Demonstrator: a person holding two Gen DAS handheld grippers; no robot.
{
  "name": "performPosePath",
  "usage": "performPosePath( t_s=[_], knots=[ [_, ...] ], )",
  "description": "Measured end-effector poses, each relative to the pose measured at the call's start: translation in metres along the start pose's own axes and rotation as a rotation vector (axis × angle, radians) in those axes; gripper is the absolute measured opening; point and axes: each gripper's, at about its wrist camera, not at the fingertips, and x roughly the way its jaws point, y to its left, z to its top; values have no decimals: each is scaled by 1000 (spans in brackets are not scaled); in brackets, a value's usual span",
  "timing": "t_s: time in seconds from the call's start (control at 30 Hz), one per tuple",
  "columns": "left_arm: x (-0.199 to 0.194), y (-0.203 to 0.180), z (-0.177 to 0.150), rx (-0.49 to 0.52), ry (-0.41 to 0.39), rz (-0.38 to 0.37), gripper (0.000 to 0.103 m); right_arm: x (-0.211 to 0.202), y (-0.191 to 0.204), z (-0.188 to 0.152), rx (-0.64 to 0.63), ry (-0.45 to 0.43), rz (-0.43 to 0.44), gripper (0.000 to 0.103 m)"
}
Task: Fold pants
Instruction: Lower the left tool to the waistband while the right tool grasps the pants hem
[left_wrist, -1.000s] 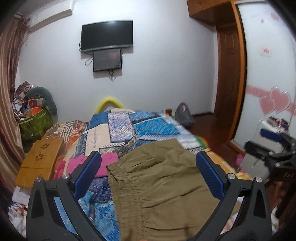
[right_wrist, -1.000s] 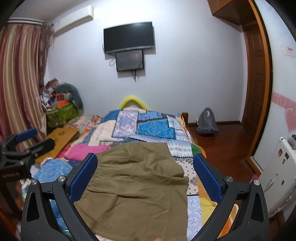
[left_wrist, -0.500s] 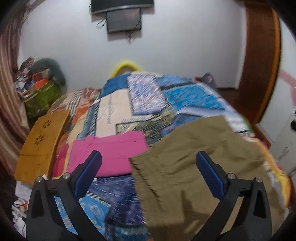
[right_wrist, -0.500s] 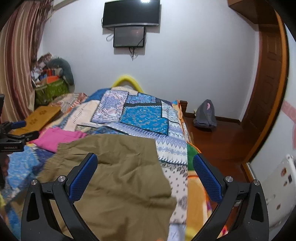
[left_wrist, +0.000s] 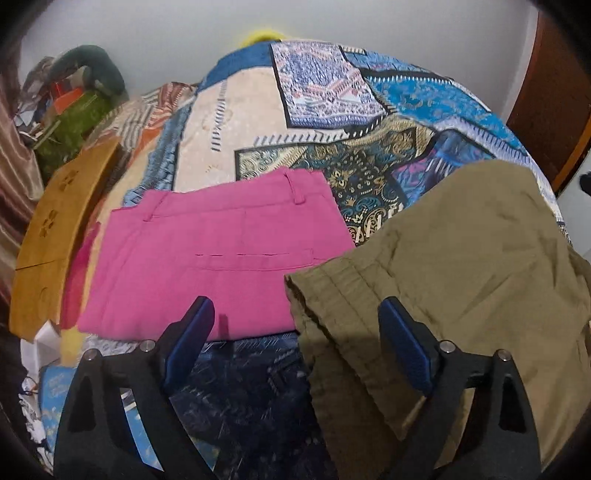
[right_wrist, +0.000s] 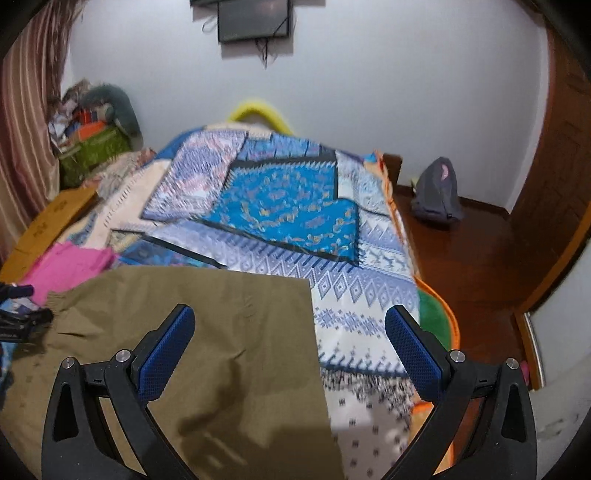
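Olive-green pants (left_wrist: 461, 266) lie spread on the patchwork bedspread (left_wrist: 295, 122), their elastic waistband toward the left. My left gripper (left_wrist: 297, 343) is open and empty, low over the waistband corner. The pants also show in the right wrist view (right_wrist: 207, 332), with their straight hem edge on the right. My right gripper (right_wrist: 290, 350) is open and empty, low over that hem edge. The left gripper tip shows at the left edge of the right wrist view.
Folded pink pants (left_wrist: 218, 258) lie on the bed left of the olive pair. A wooden lap desk (left_wrist: 48, 236) lies at the bed's left side. A grey backpack (right_wrist: 436, 195) sits on the wooden floor right of the bed.
Both grippers have tilted down and moved closer to the bed. The left one now hangs over the waistband, the right one over the hem edge. Both stay open.
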Motion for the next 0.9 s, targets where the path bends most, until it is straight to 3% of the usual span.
performPosePath(
  t_s=[0.17,0.27,0.3,0.43,0.6,0.63,0.67,0.7,0.77,0.8,0.83,0.9],
  knots=[
    [14,2,4,-24,14,-82,87,43,2,6,-66,95,45,100],
    [26,1,6,-43,55,-183,65,61,2,7,-81,124,84,93],
    [28,1,7,-49,61,-201,63,66,2,7,-87,136,69,93],
    [25,-6,8,-24,47,-194,57,80,-1,5,-89,176,87,92],
    [17,-14,10,9,4,-166,36,83,-14,-1,0,194,174,90],
    [13,-16,10,18,-11,-152,33,81,-13,-1,1,188,182,83],
    [11,-18,10,23,-18,-144,30,78,-12,0,-1,175,179,65],
    [7,-19,11,26,-25,-133,26,75,-10,1,2,176,193,57],
    [1,-21,14,31,-32,-120,22,73,-4,5,-9,179,163,27],
    [-1,-21,16,34,-34,-109,20,73,-1,7,-27,177,132,18],
    [-4,-22,19,39,-31,-97,20,72,-1,9,-36,176,121,10],
    [-10,-23,24,43,-32,-81,17,67,0,13,-36,154,104,10]
  ],
)
